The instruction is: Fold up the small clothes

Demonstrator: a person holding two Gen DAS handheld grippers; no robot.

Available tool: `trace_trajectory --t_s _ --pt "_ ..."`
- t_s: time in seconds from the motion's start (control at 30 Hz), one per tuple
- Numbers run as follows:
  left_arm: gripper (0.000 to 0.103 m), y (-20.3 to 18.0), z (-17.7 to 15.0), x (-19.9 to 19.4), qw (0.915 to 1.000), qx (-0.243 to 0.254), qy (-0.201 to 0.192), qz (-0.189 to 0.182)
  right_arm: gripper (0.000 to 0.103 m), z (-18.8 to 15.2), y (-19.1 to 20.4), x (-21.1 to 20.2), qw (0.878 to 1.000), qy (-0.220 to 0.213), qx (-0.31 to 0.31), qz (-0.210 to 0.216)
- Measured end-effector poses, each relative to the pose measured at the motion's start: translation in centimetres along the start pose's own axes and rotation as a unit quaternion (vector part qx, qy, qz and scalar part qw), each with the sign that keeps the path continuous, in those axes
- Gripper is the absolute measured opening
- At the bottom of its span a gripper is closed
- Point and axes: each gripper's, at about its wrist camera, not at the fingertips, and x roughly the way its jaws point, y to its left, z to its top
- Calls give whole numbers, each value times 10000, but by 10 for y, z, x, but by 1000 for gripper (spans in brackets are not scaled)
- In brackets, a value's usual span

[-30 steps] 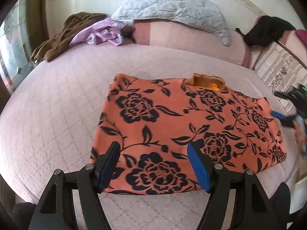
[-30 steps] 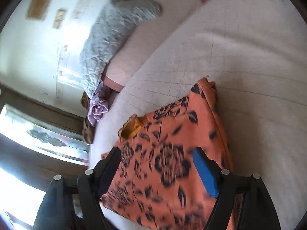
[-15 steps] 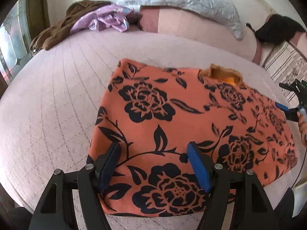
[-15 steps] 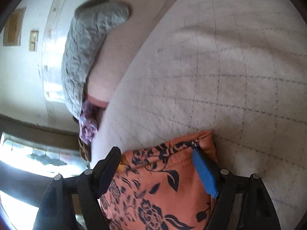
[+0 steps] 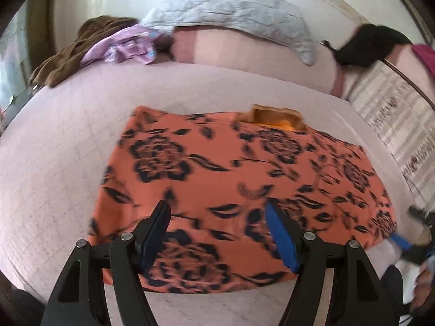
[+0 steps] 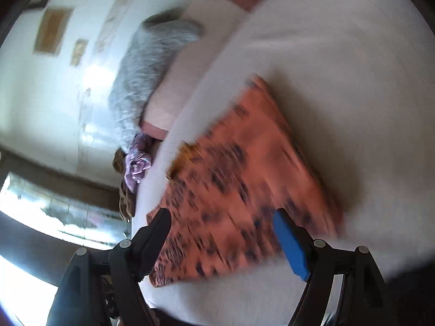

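L claw [image 5: 217, 228] wide open, nothing btwn the pads, hovering over the near edge of the cloth [image 5: 233, 190]. R claw [image 6: 221, 233] also wide open, empty, above the cloth's near-right corner; R view is badly motion-blurred so can't tell if a pad touches fabric. In L view my R claw shows at far right, just off the cloth's right edge.

Cloth: orange w/ black floral print, lying flat as a folded rectangle on the bed [image 5: 54, 163], toward the near edge, roughly mid-width. Yellow-brown lining [image 5: 274, 116] peeks out at its far edge.

Bed cover is pale pink w/ a faint grid pattern. Along the far edge: pink bolster w/ grey quilt [image 5: 233, 13] draped on top. Far-left corner: brown garment [image 5: 73, 51] w/ a lilac one [image 5: 125, 49] beside it, touching. Far-right: black item [image 5: 372, 43] on the bolster, and a printed sheet [image 5: 394, 125] down the bed's right edge. All well apart from the cloth.
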Motion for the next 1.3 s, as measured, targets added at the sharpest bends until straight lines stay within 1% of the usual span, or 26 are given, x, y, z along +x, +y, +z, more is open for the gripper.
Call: trace_trajectory --t_s 0.1,0.23,0.27,0.3,0.33,0.37,0.43,0.5,0.57,0.63,0.67,0.7,0.73,0.77,0.8,0.87,0.9,0.93,0.97,1.0,1.07,1.13,1.2,1.23,1.27,1.3 --pt "73 -26 -2 4 9996 228 65 -153 81 -18 -23 6 9991 -14 422 -66" --pt "73 -50 -3 11 9990 327 177 -237 78 -10 -41 12 9943 -207 1038 124" --pt "73 -55 -4 16 9990 326 218 -235 62 -7 -39 13 9946 -246 1005 94" --pt "73 -59 -5 22 9987 349 302 -211 31 -2 -36 12 9958 -321 854 -27" --pt "73 -62 -7 26 9984 381 374 -189 19 2 -35 15 9964 -312 773 -161" --pt "73 -65 -9 33 9978 438 475 -143 13 5 -37 21 9963 -233 771 -288" --pt "73 -65 -16 41 9969 530 585 -22 12 5 -26 17 9969 -308 499 -519" --pt "73 -65 -22 43 9967 620 525 51 12 -1 4 -3 9924 -739 -295 -934" --pt "73 -66 -23 42 9961 705 524 102 13 -7 15 -9 9865 -937 -631 -1184" --pt "73 -68 -19 37 9965 659 516 40 18 -6 4 5 9865 -668 -537 -1397" --pt "73 -68 -15 32 9971 626 430 9 22 -5 -10 11 9901 -448 -261 -1303" --pt "73 -68 -12 28 9977 602 314 9 35 -6 -22 12 9939 -326 24 -1056" --pt "73 -68 -9 26 9980 587 238 -8 45 -7 -27 9 9958 -325 124 -850" --pt "73 -69 -7 26 9981 579 199 -42 72 -7 -28 5 9968 -374 167 -687" --pt "73 -71 -6 31 9979 597 256 -54 86 -7 -28 0 9976 -469 205 -473" --pt "73 -73 -9 43 9967 653 475 -6 86 -5 -28 -1 9976 -561 281 -294" --pt "73 -75 -12 51 9958 718 564 66 82 -1 -29 4 9981 -455 315 -286" --pt "73 -79 -15 54 9949 835 535 176 76 2 -28 11 9982 -418 345 -263" --pt "73 -85 -17 53 9934 1002 466 301 42 5 -27 15 9982 -424 326 -272" --pt "73 -86 -17 52 9929 1047 466 323 10 10 -26 23 9981 -309 268 -451" --pt "73 -86 -16 48 9933 1016 505 205 10 14 -18 23 9971 -317 118 -685" --pt "73 -80 -14 41 9950 875 453 128 10 9 11 13 9923 -579 -518 -969" --pt "73 -75 -14 42 9958 791 437 139 10 0 30 3 9848 -808 -967 -1193" --pt "73 -74 -15 48 9954 787 526 157 13 -2 30 6 9826 -807 -1018 -1328" --pt "73 -74 -15 53 9948 802 600 178 15 -3 21 16 9800 -678 -1003 -1579" --pt "73 -75 -15 53 9942 871 587 212 17 -1 9 26 9813 -479 -848 -1660"
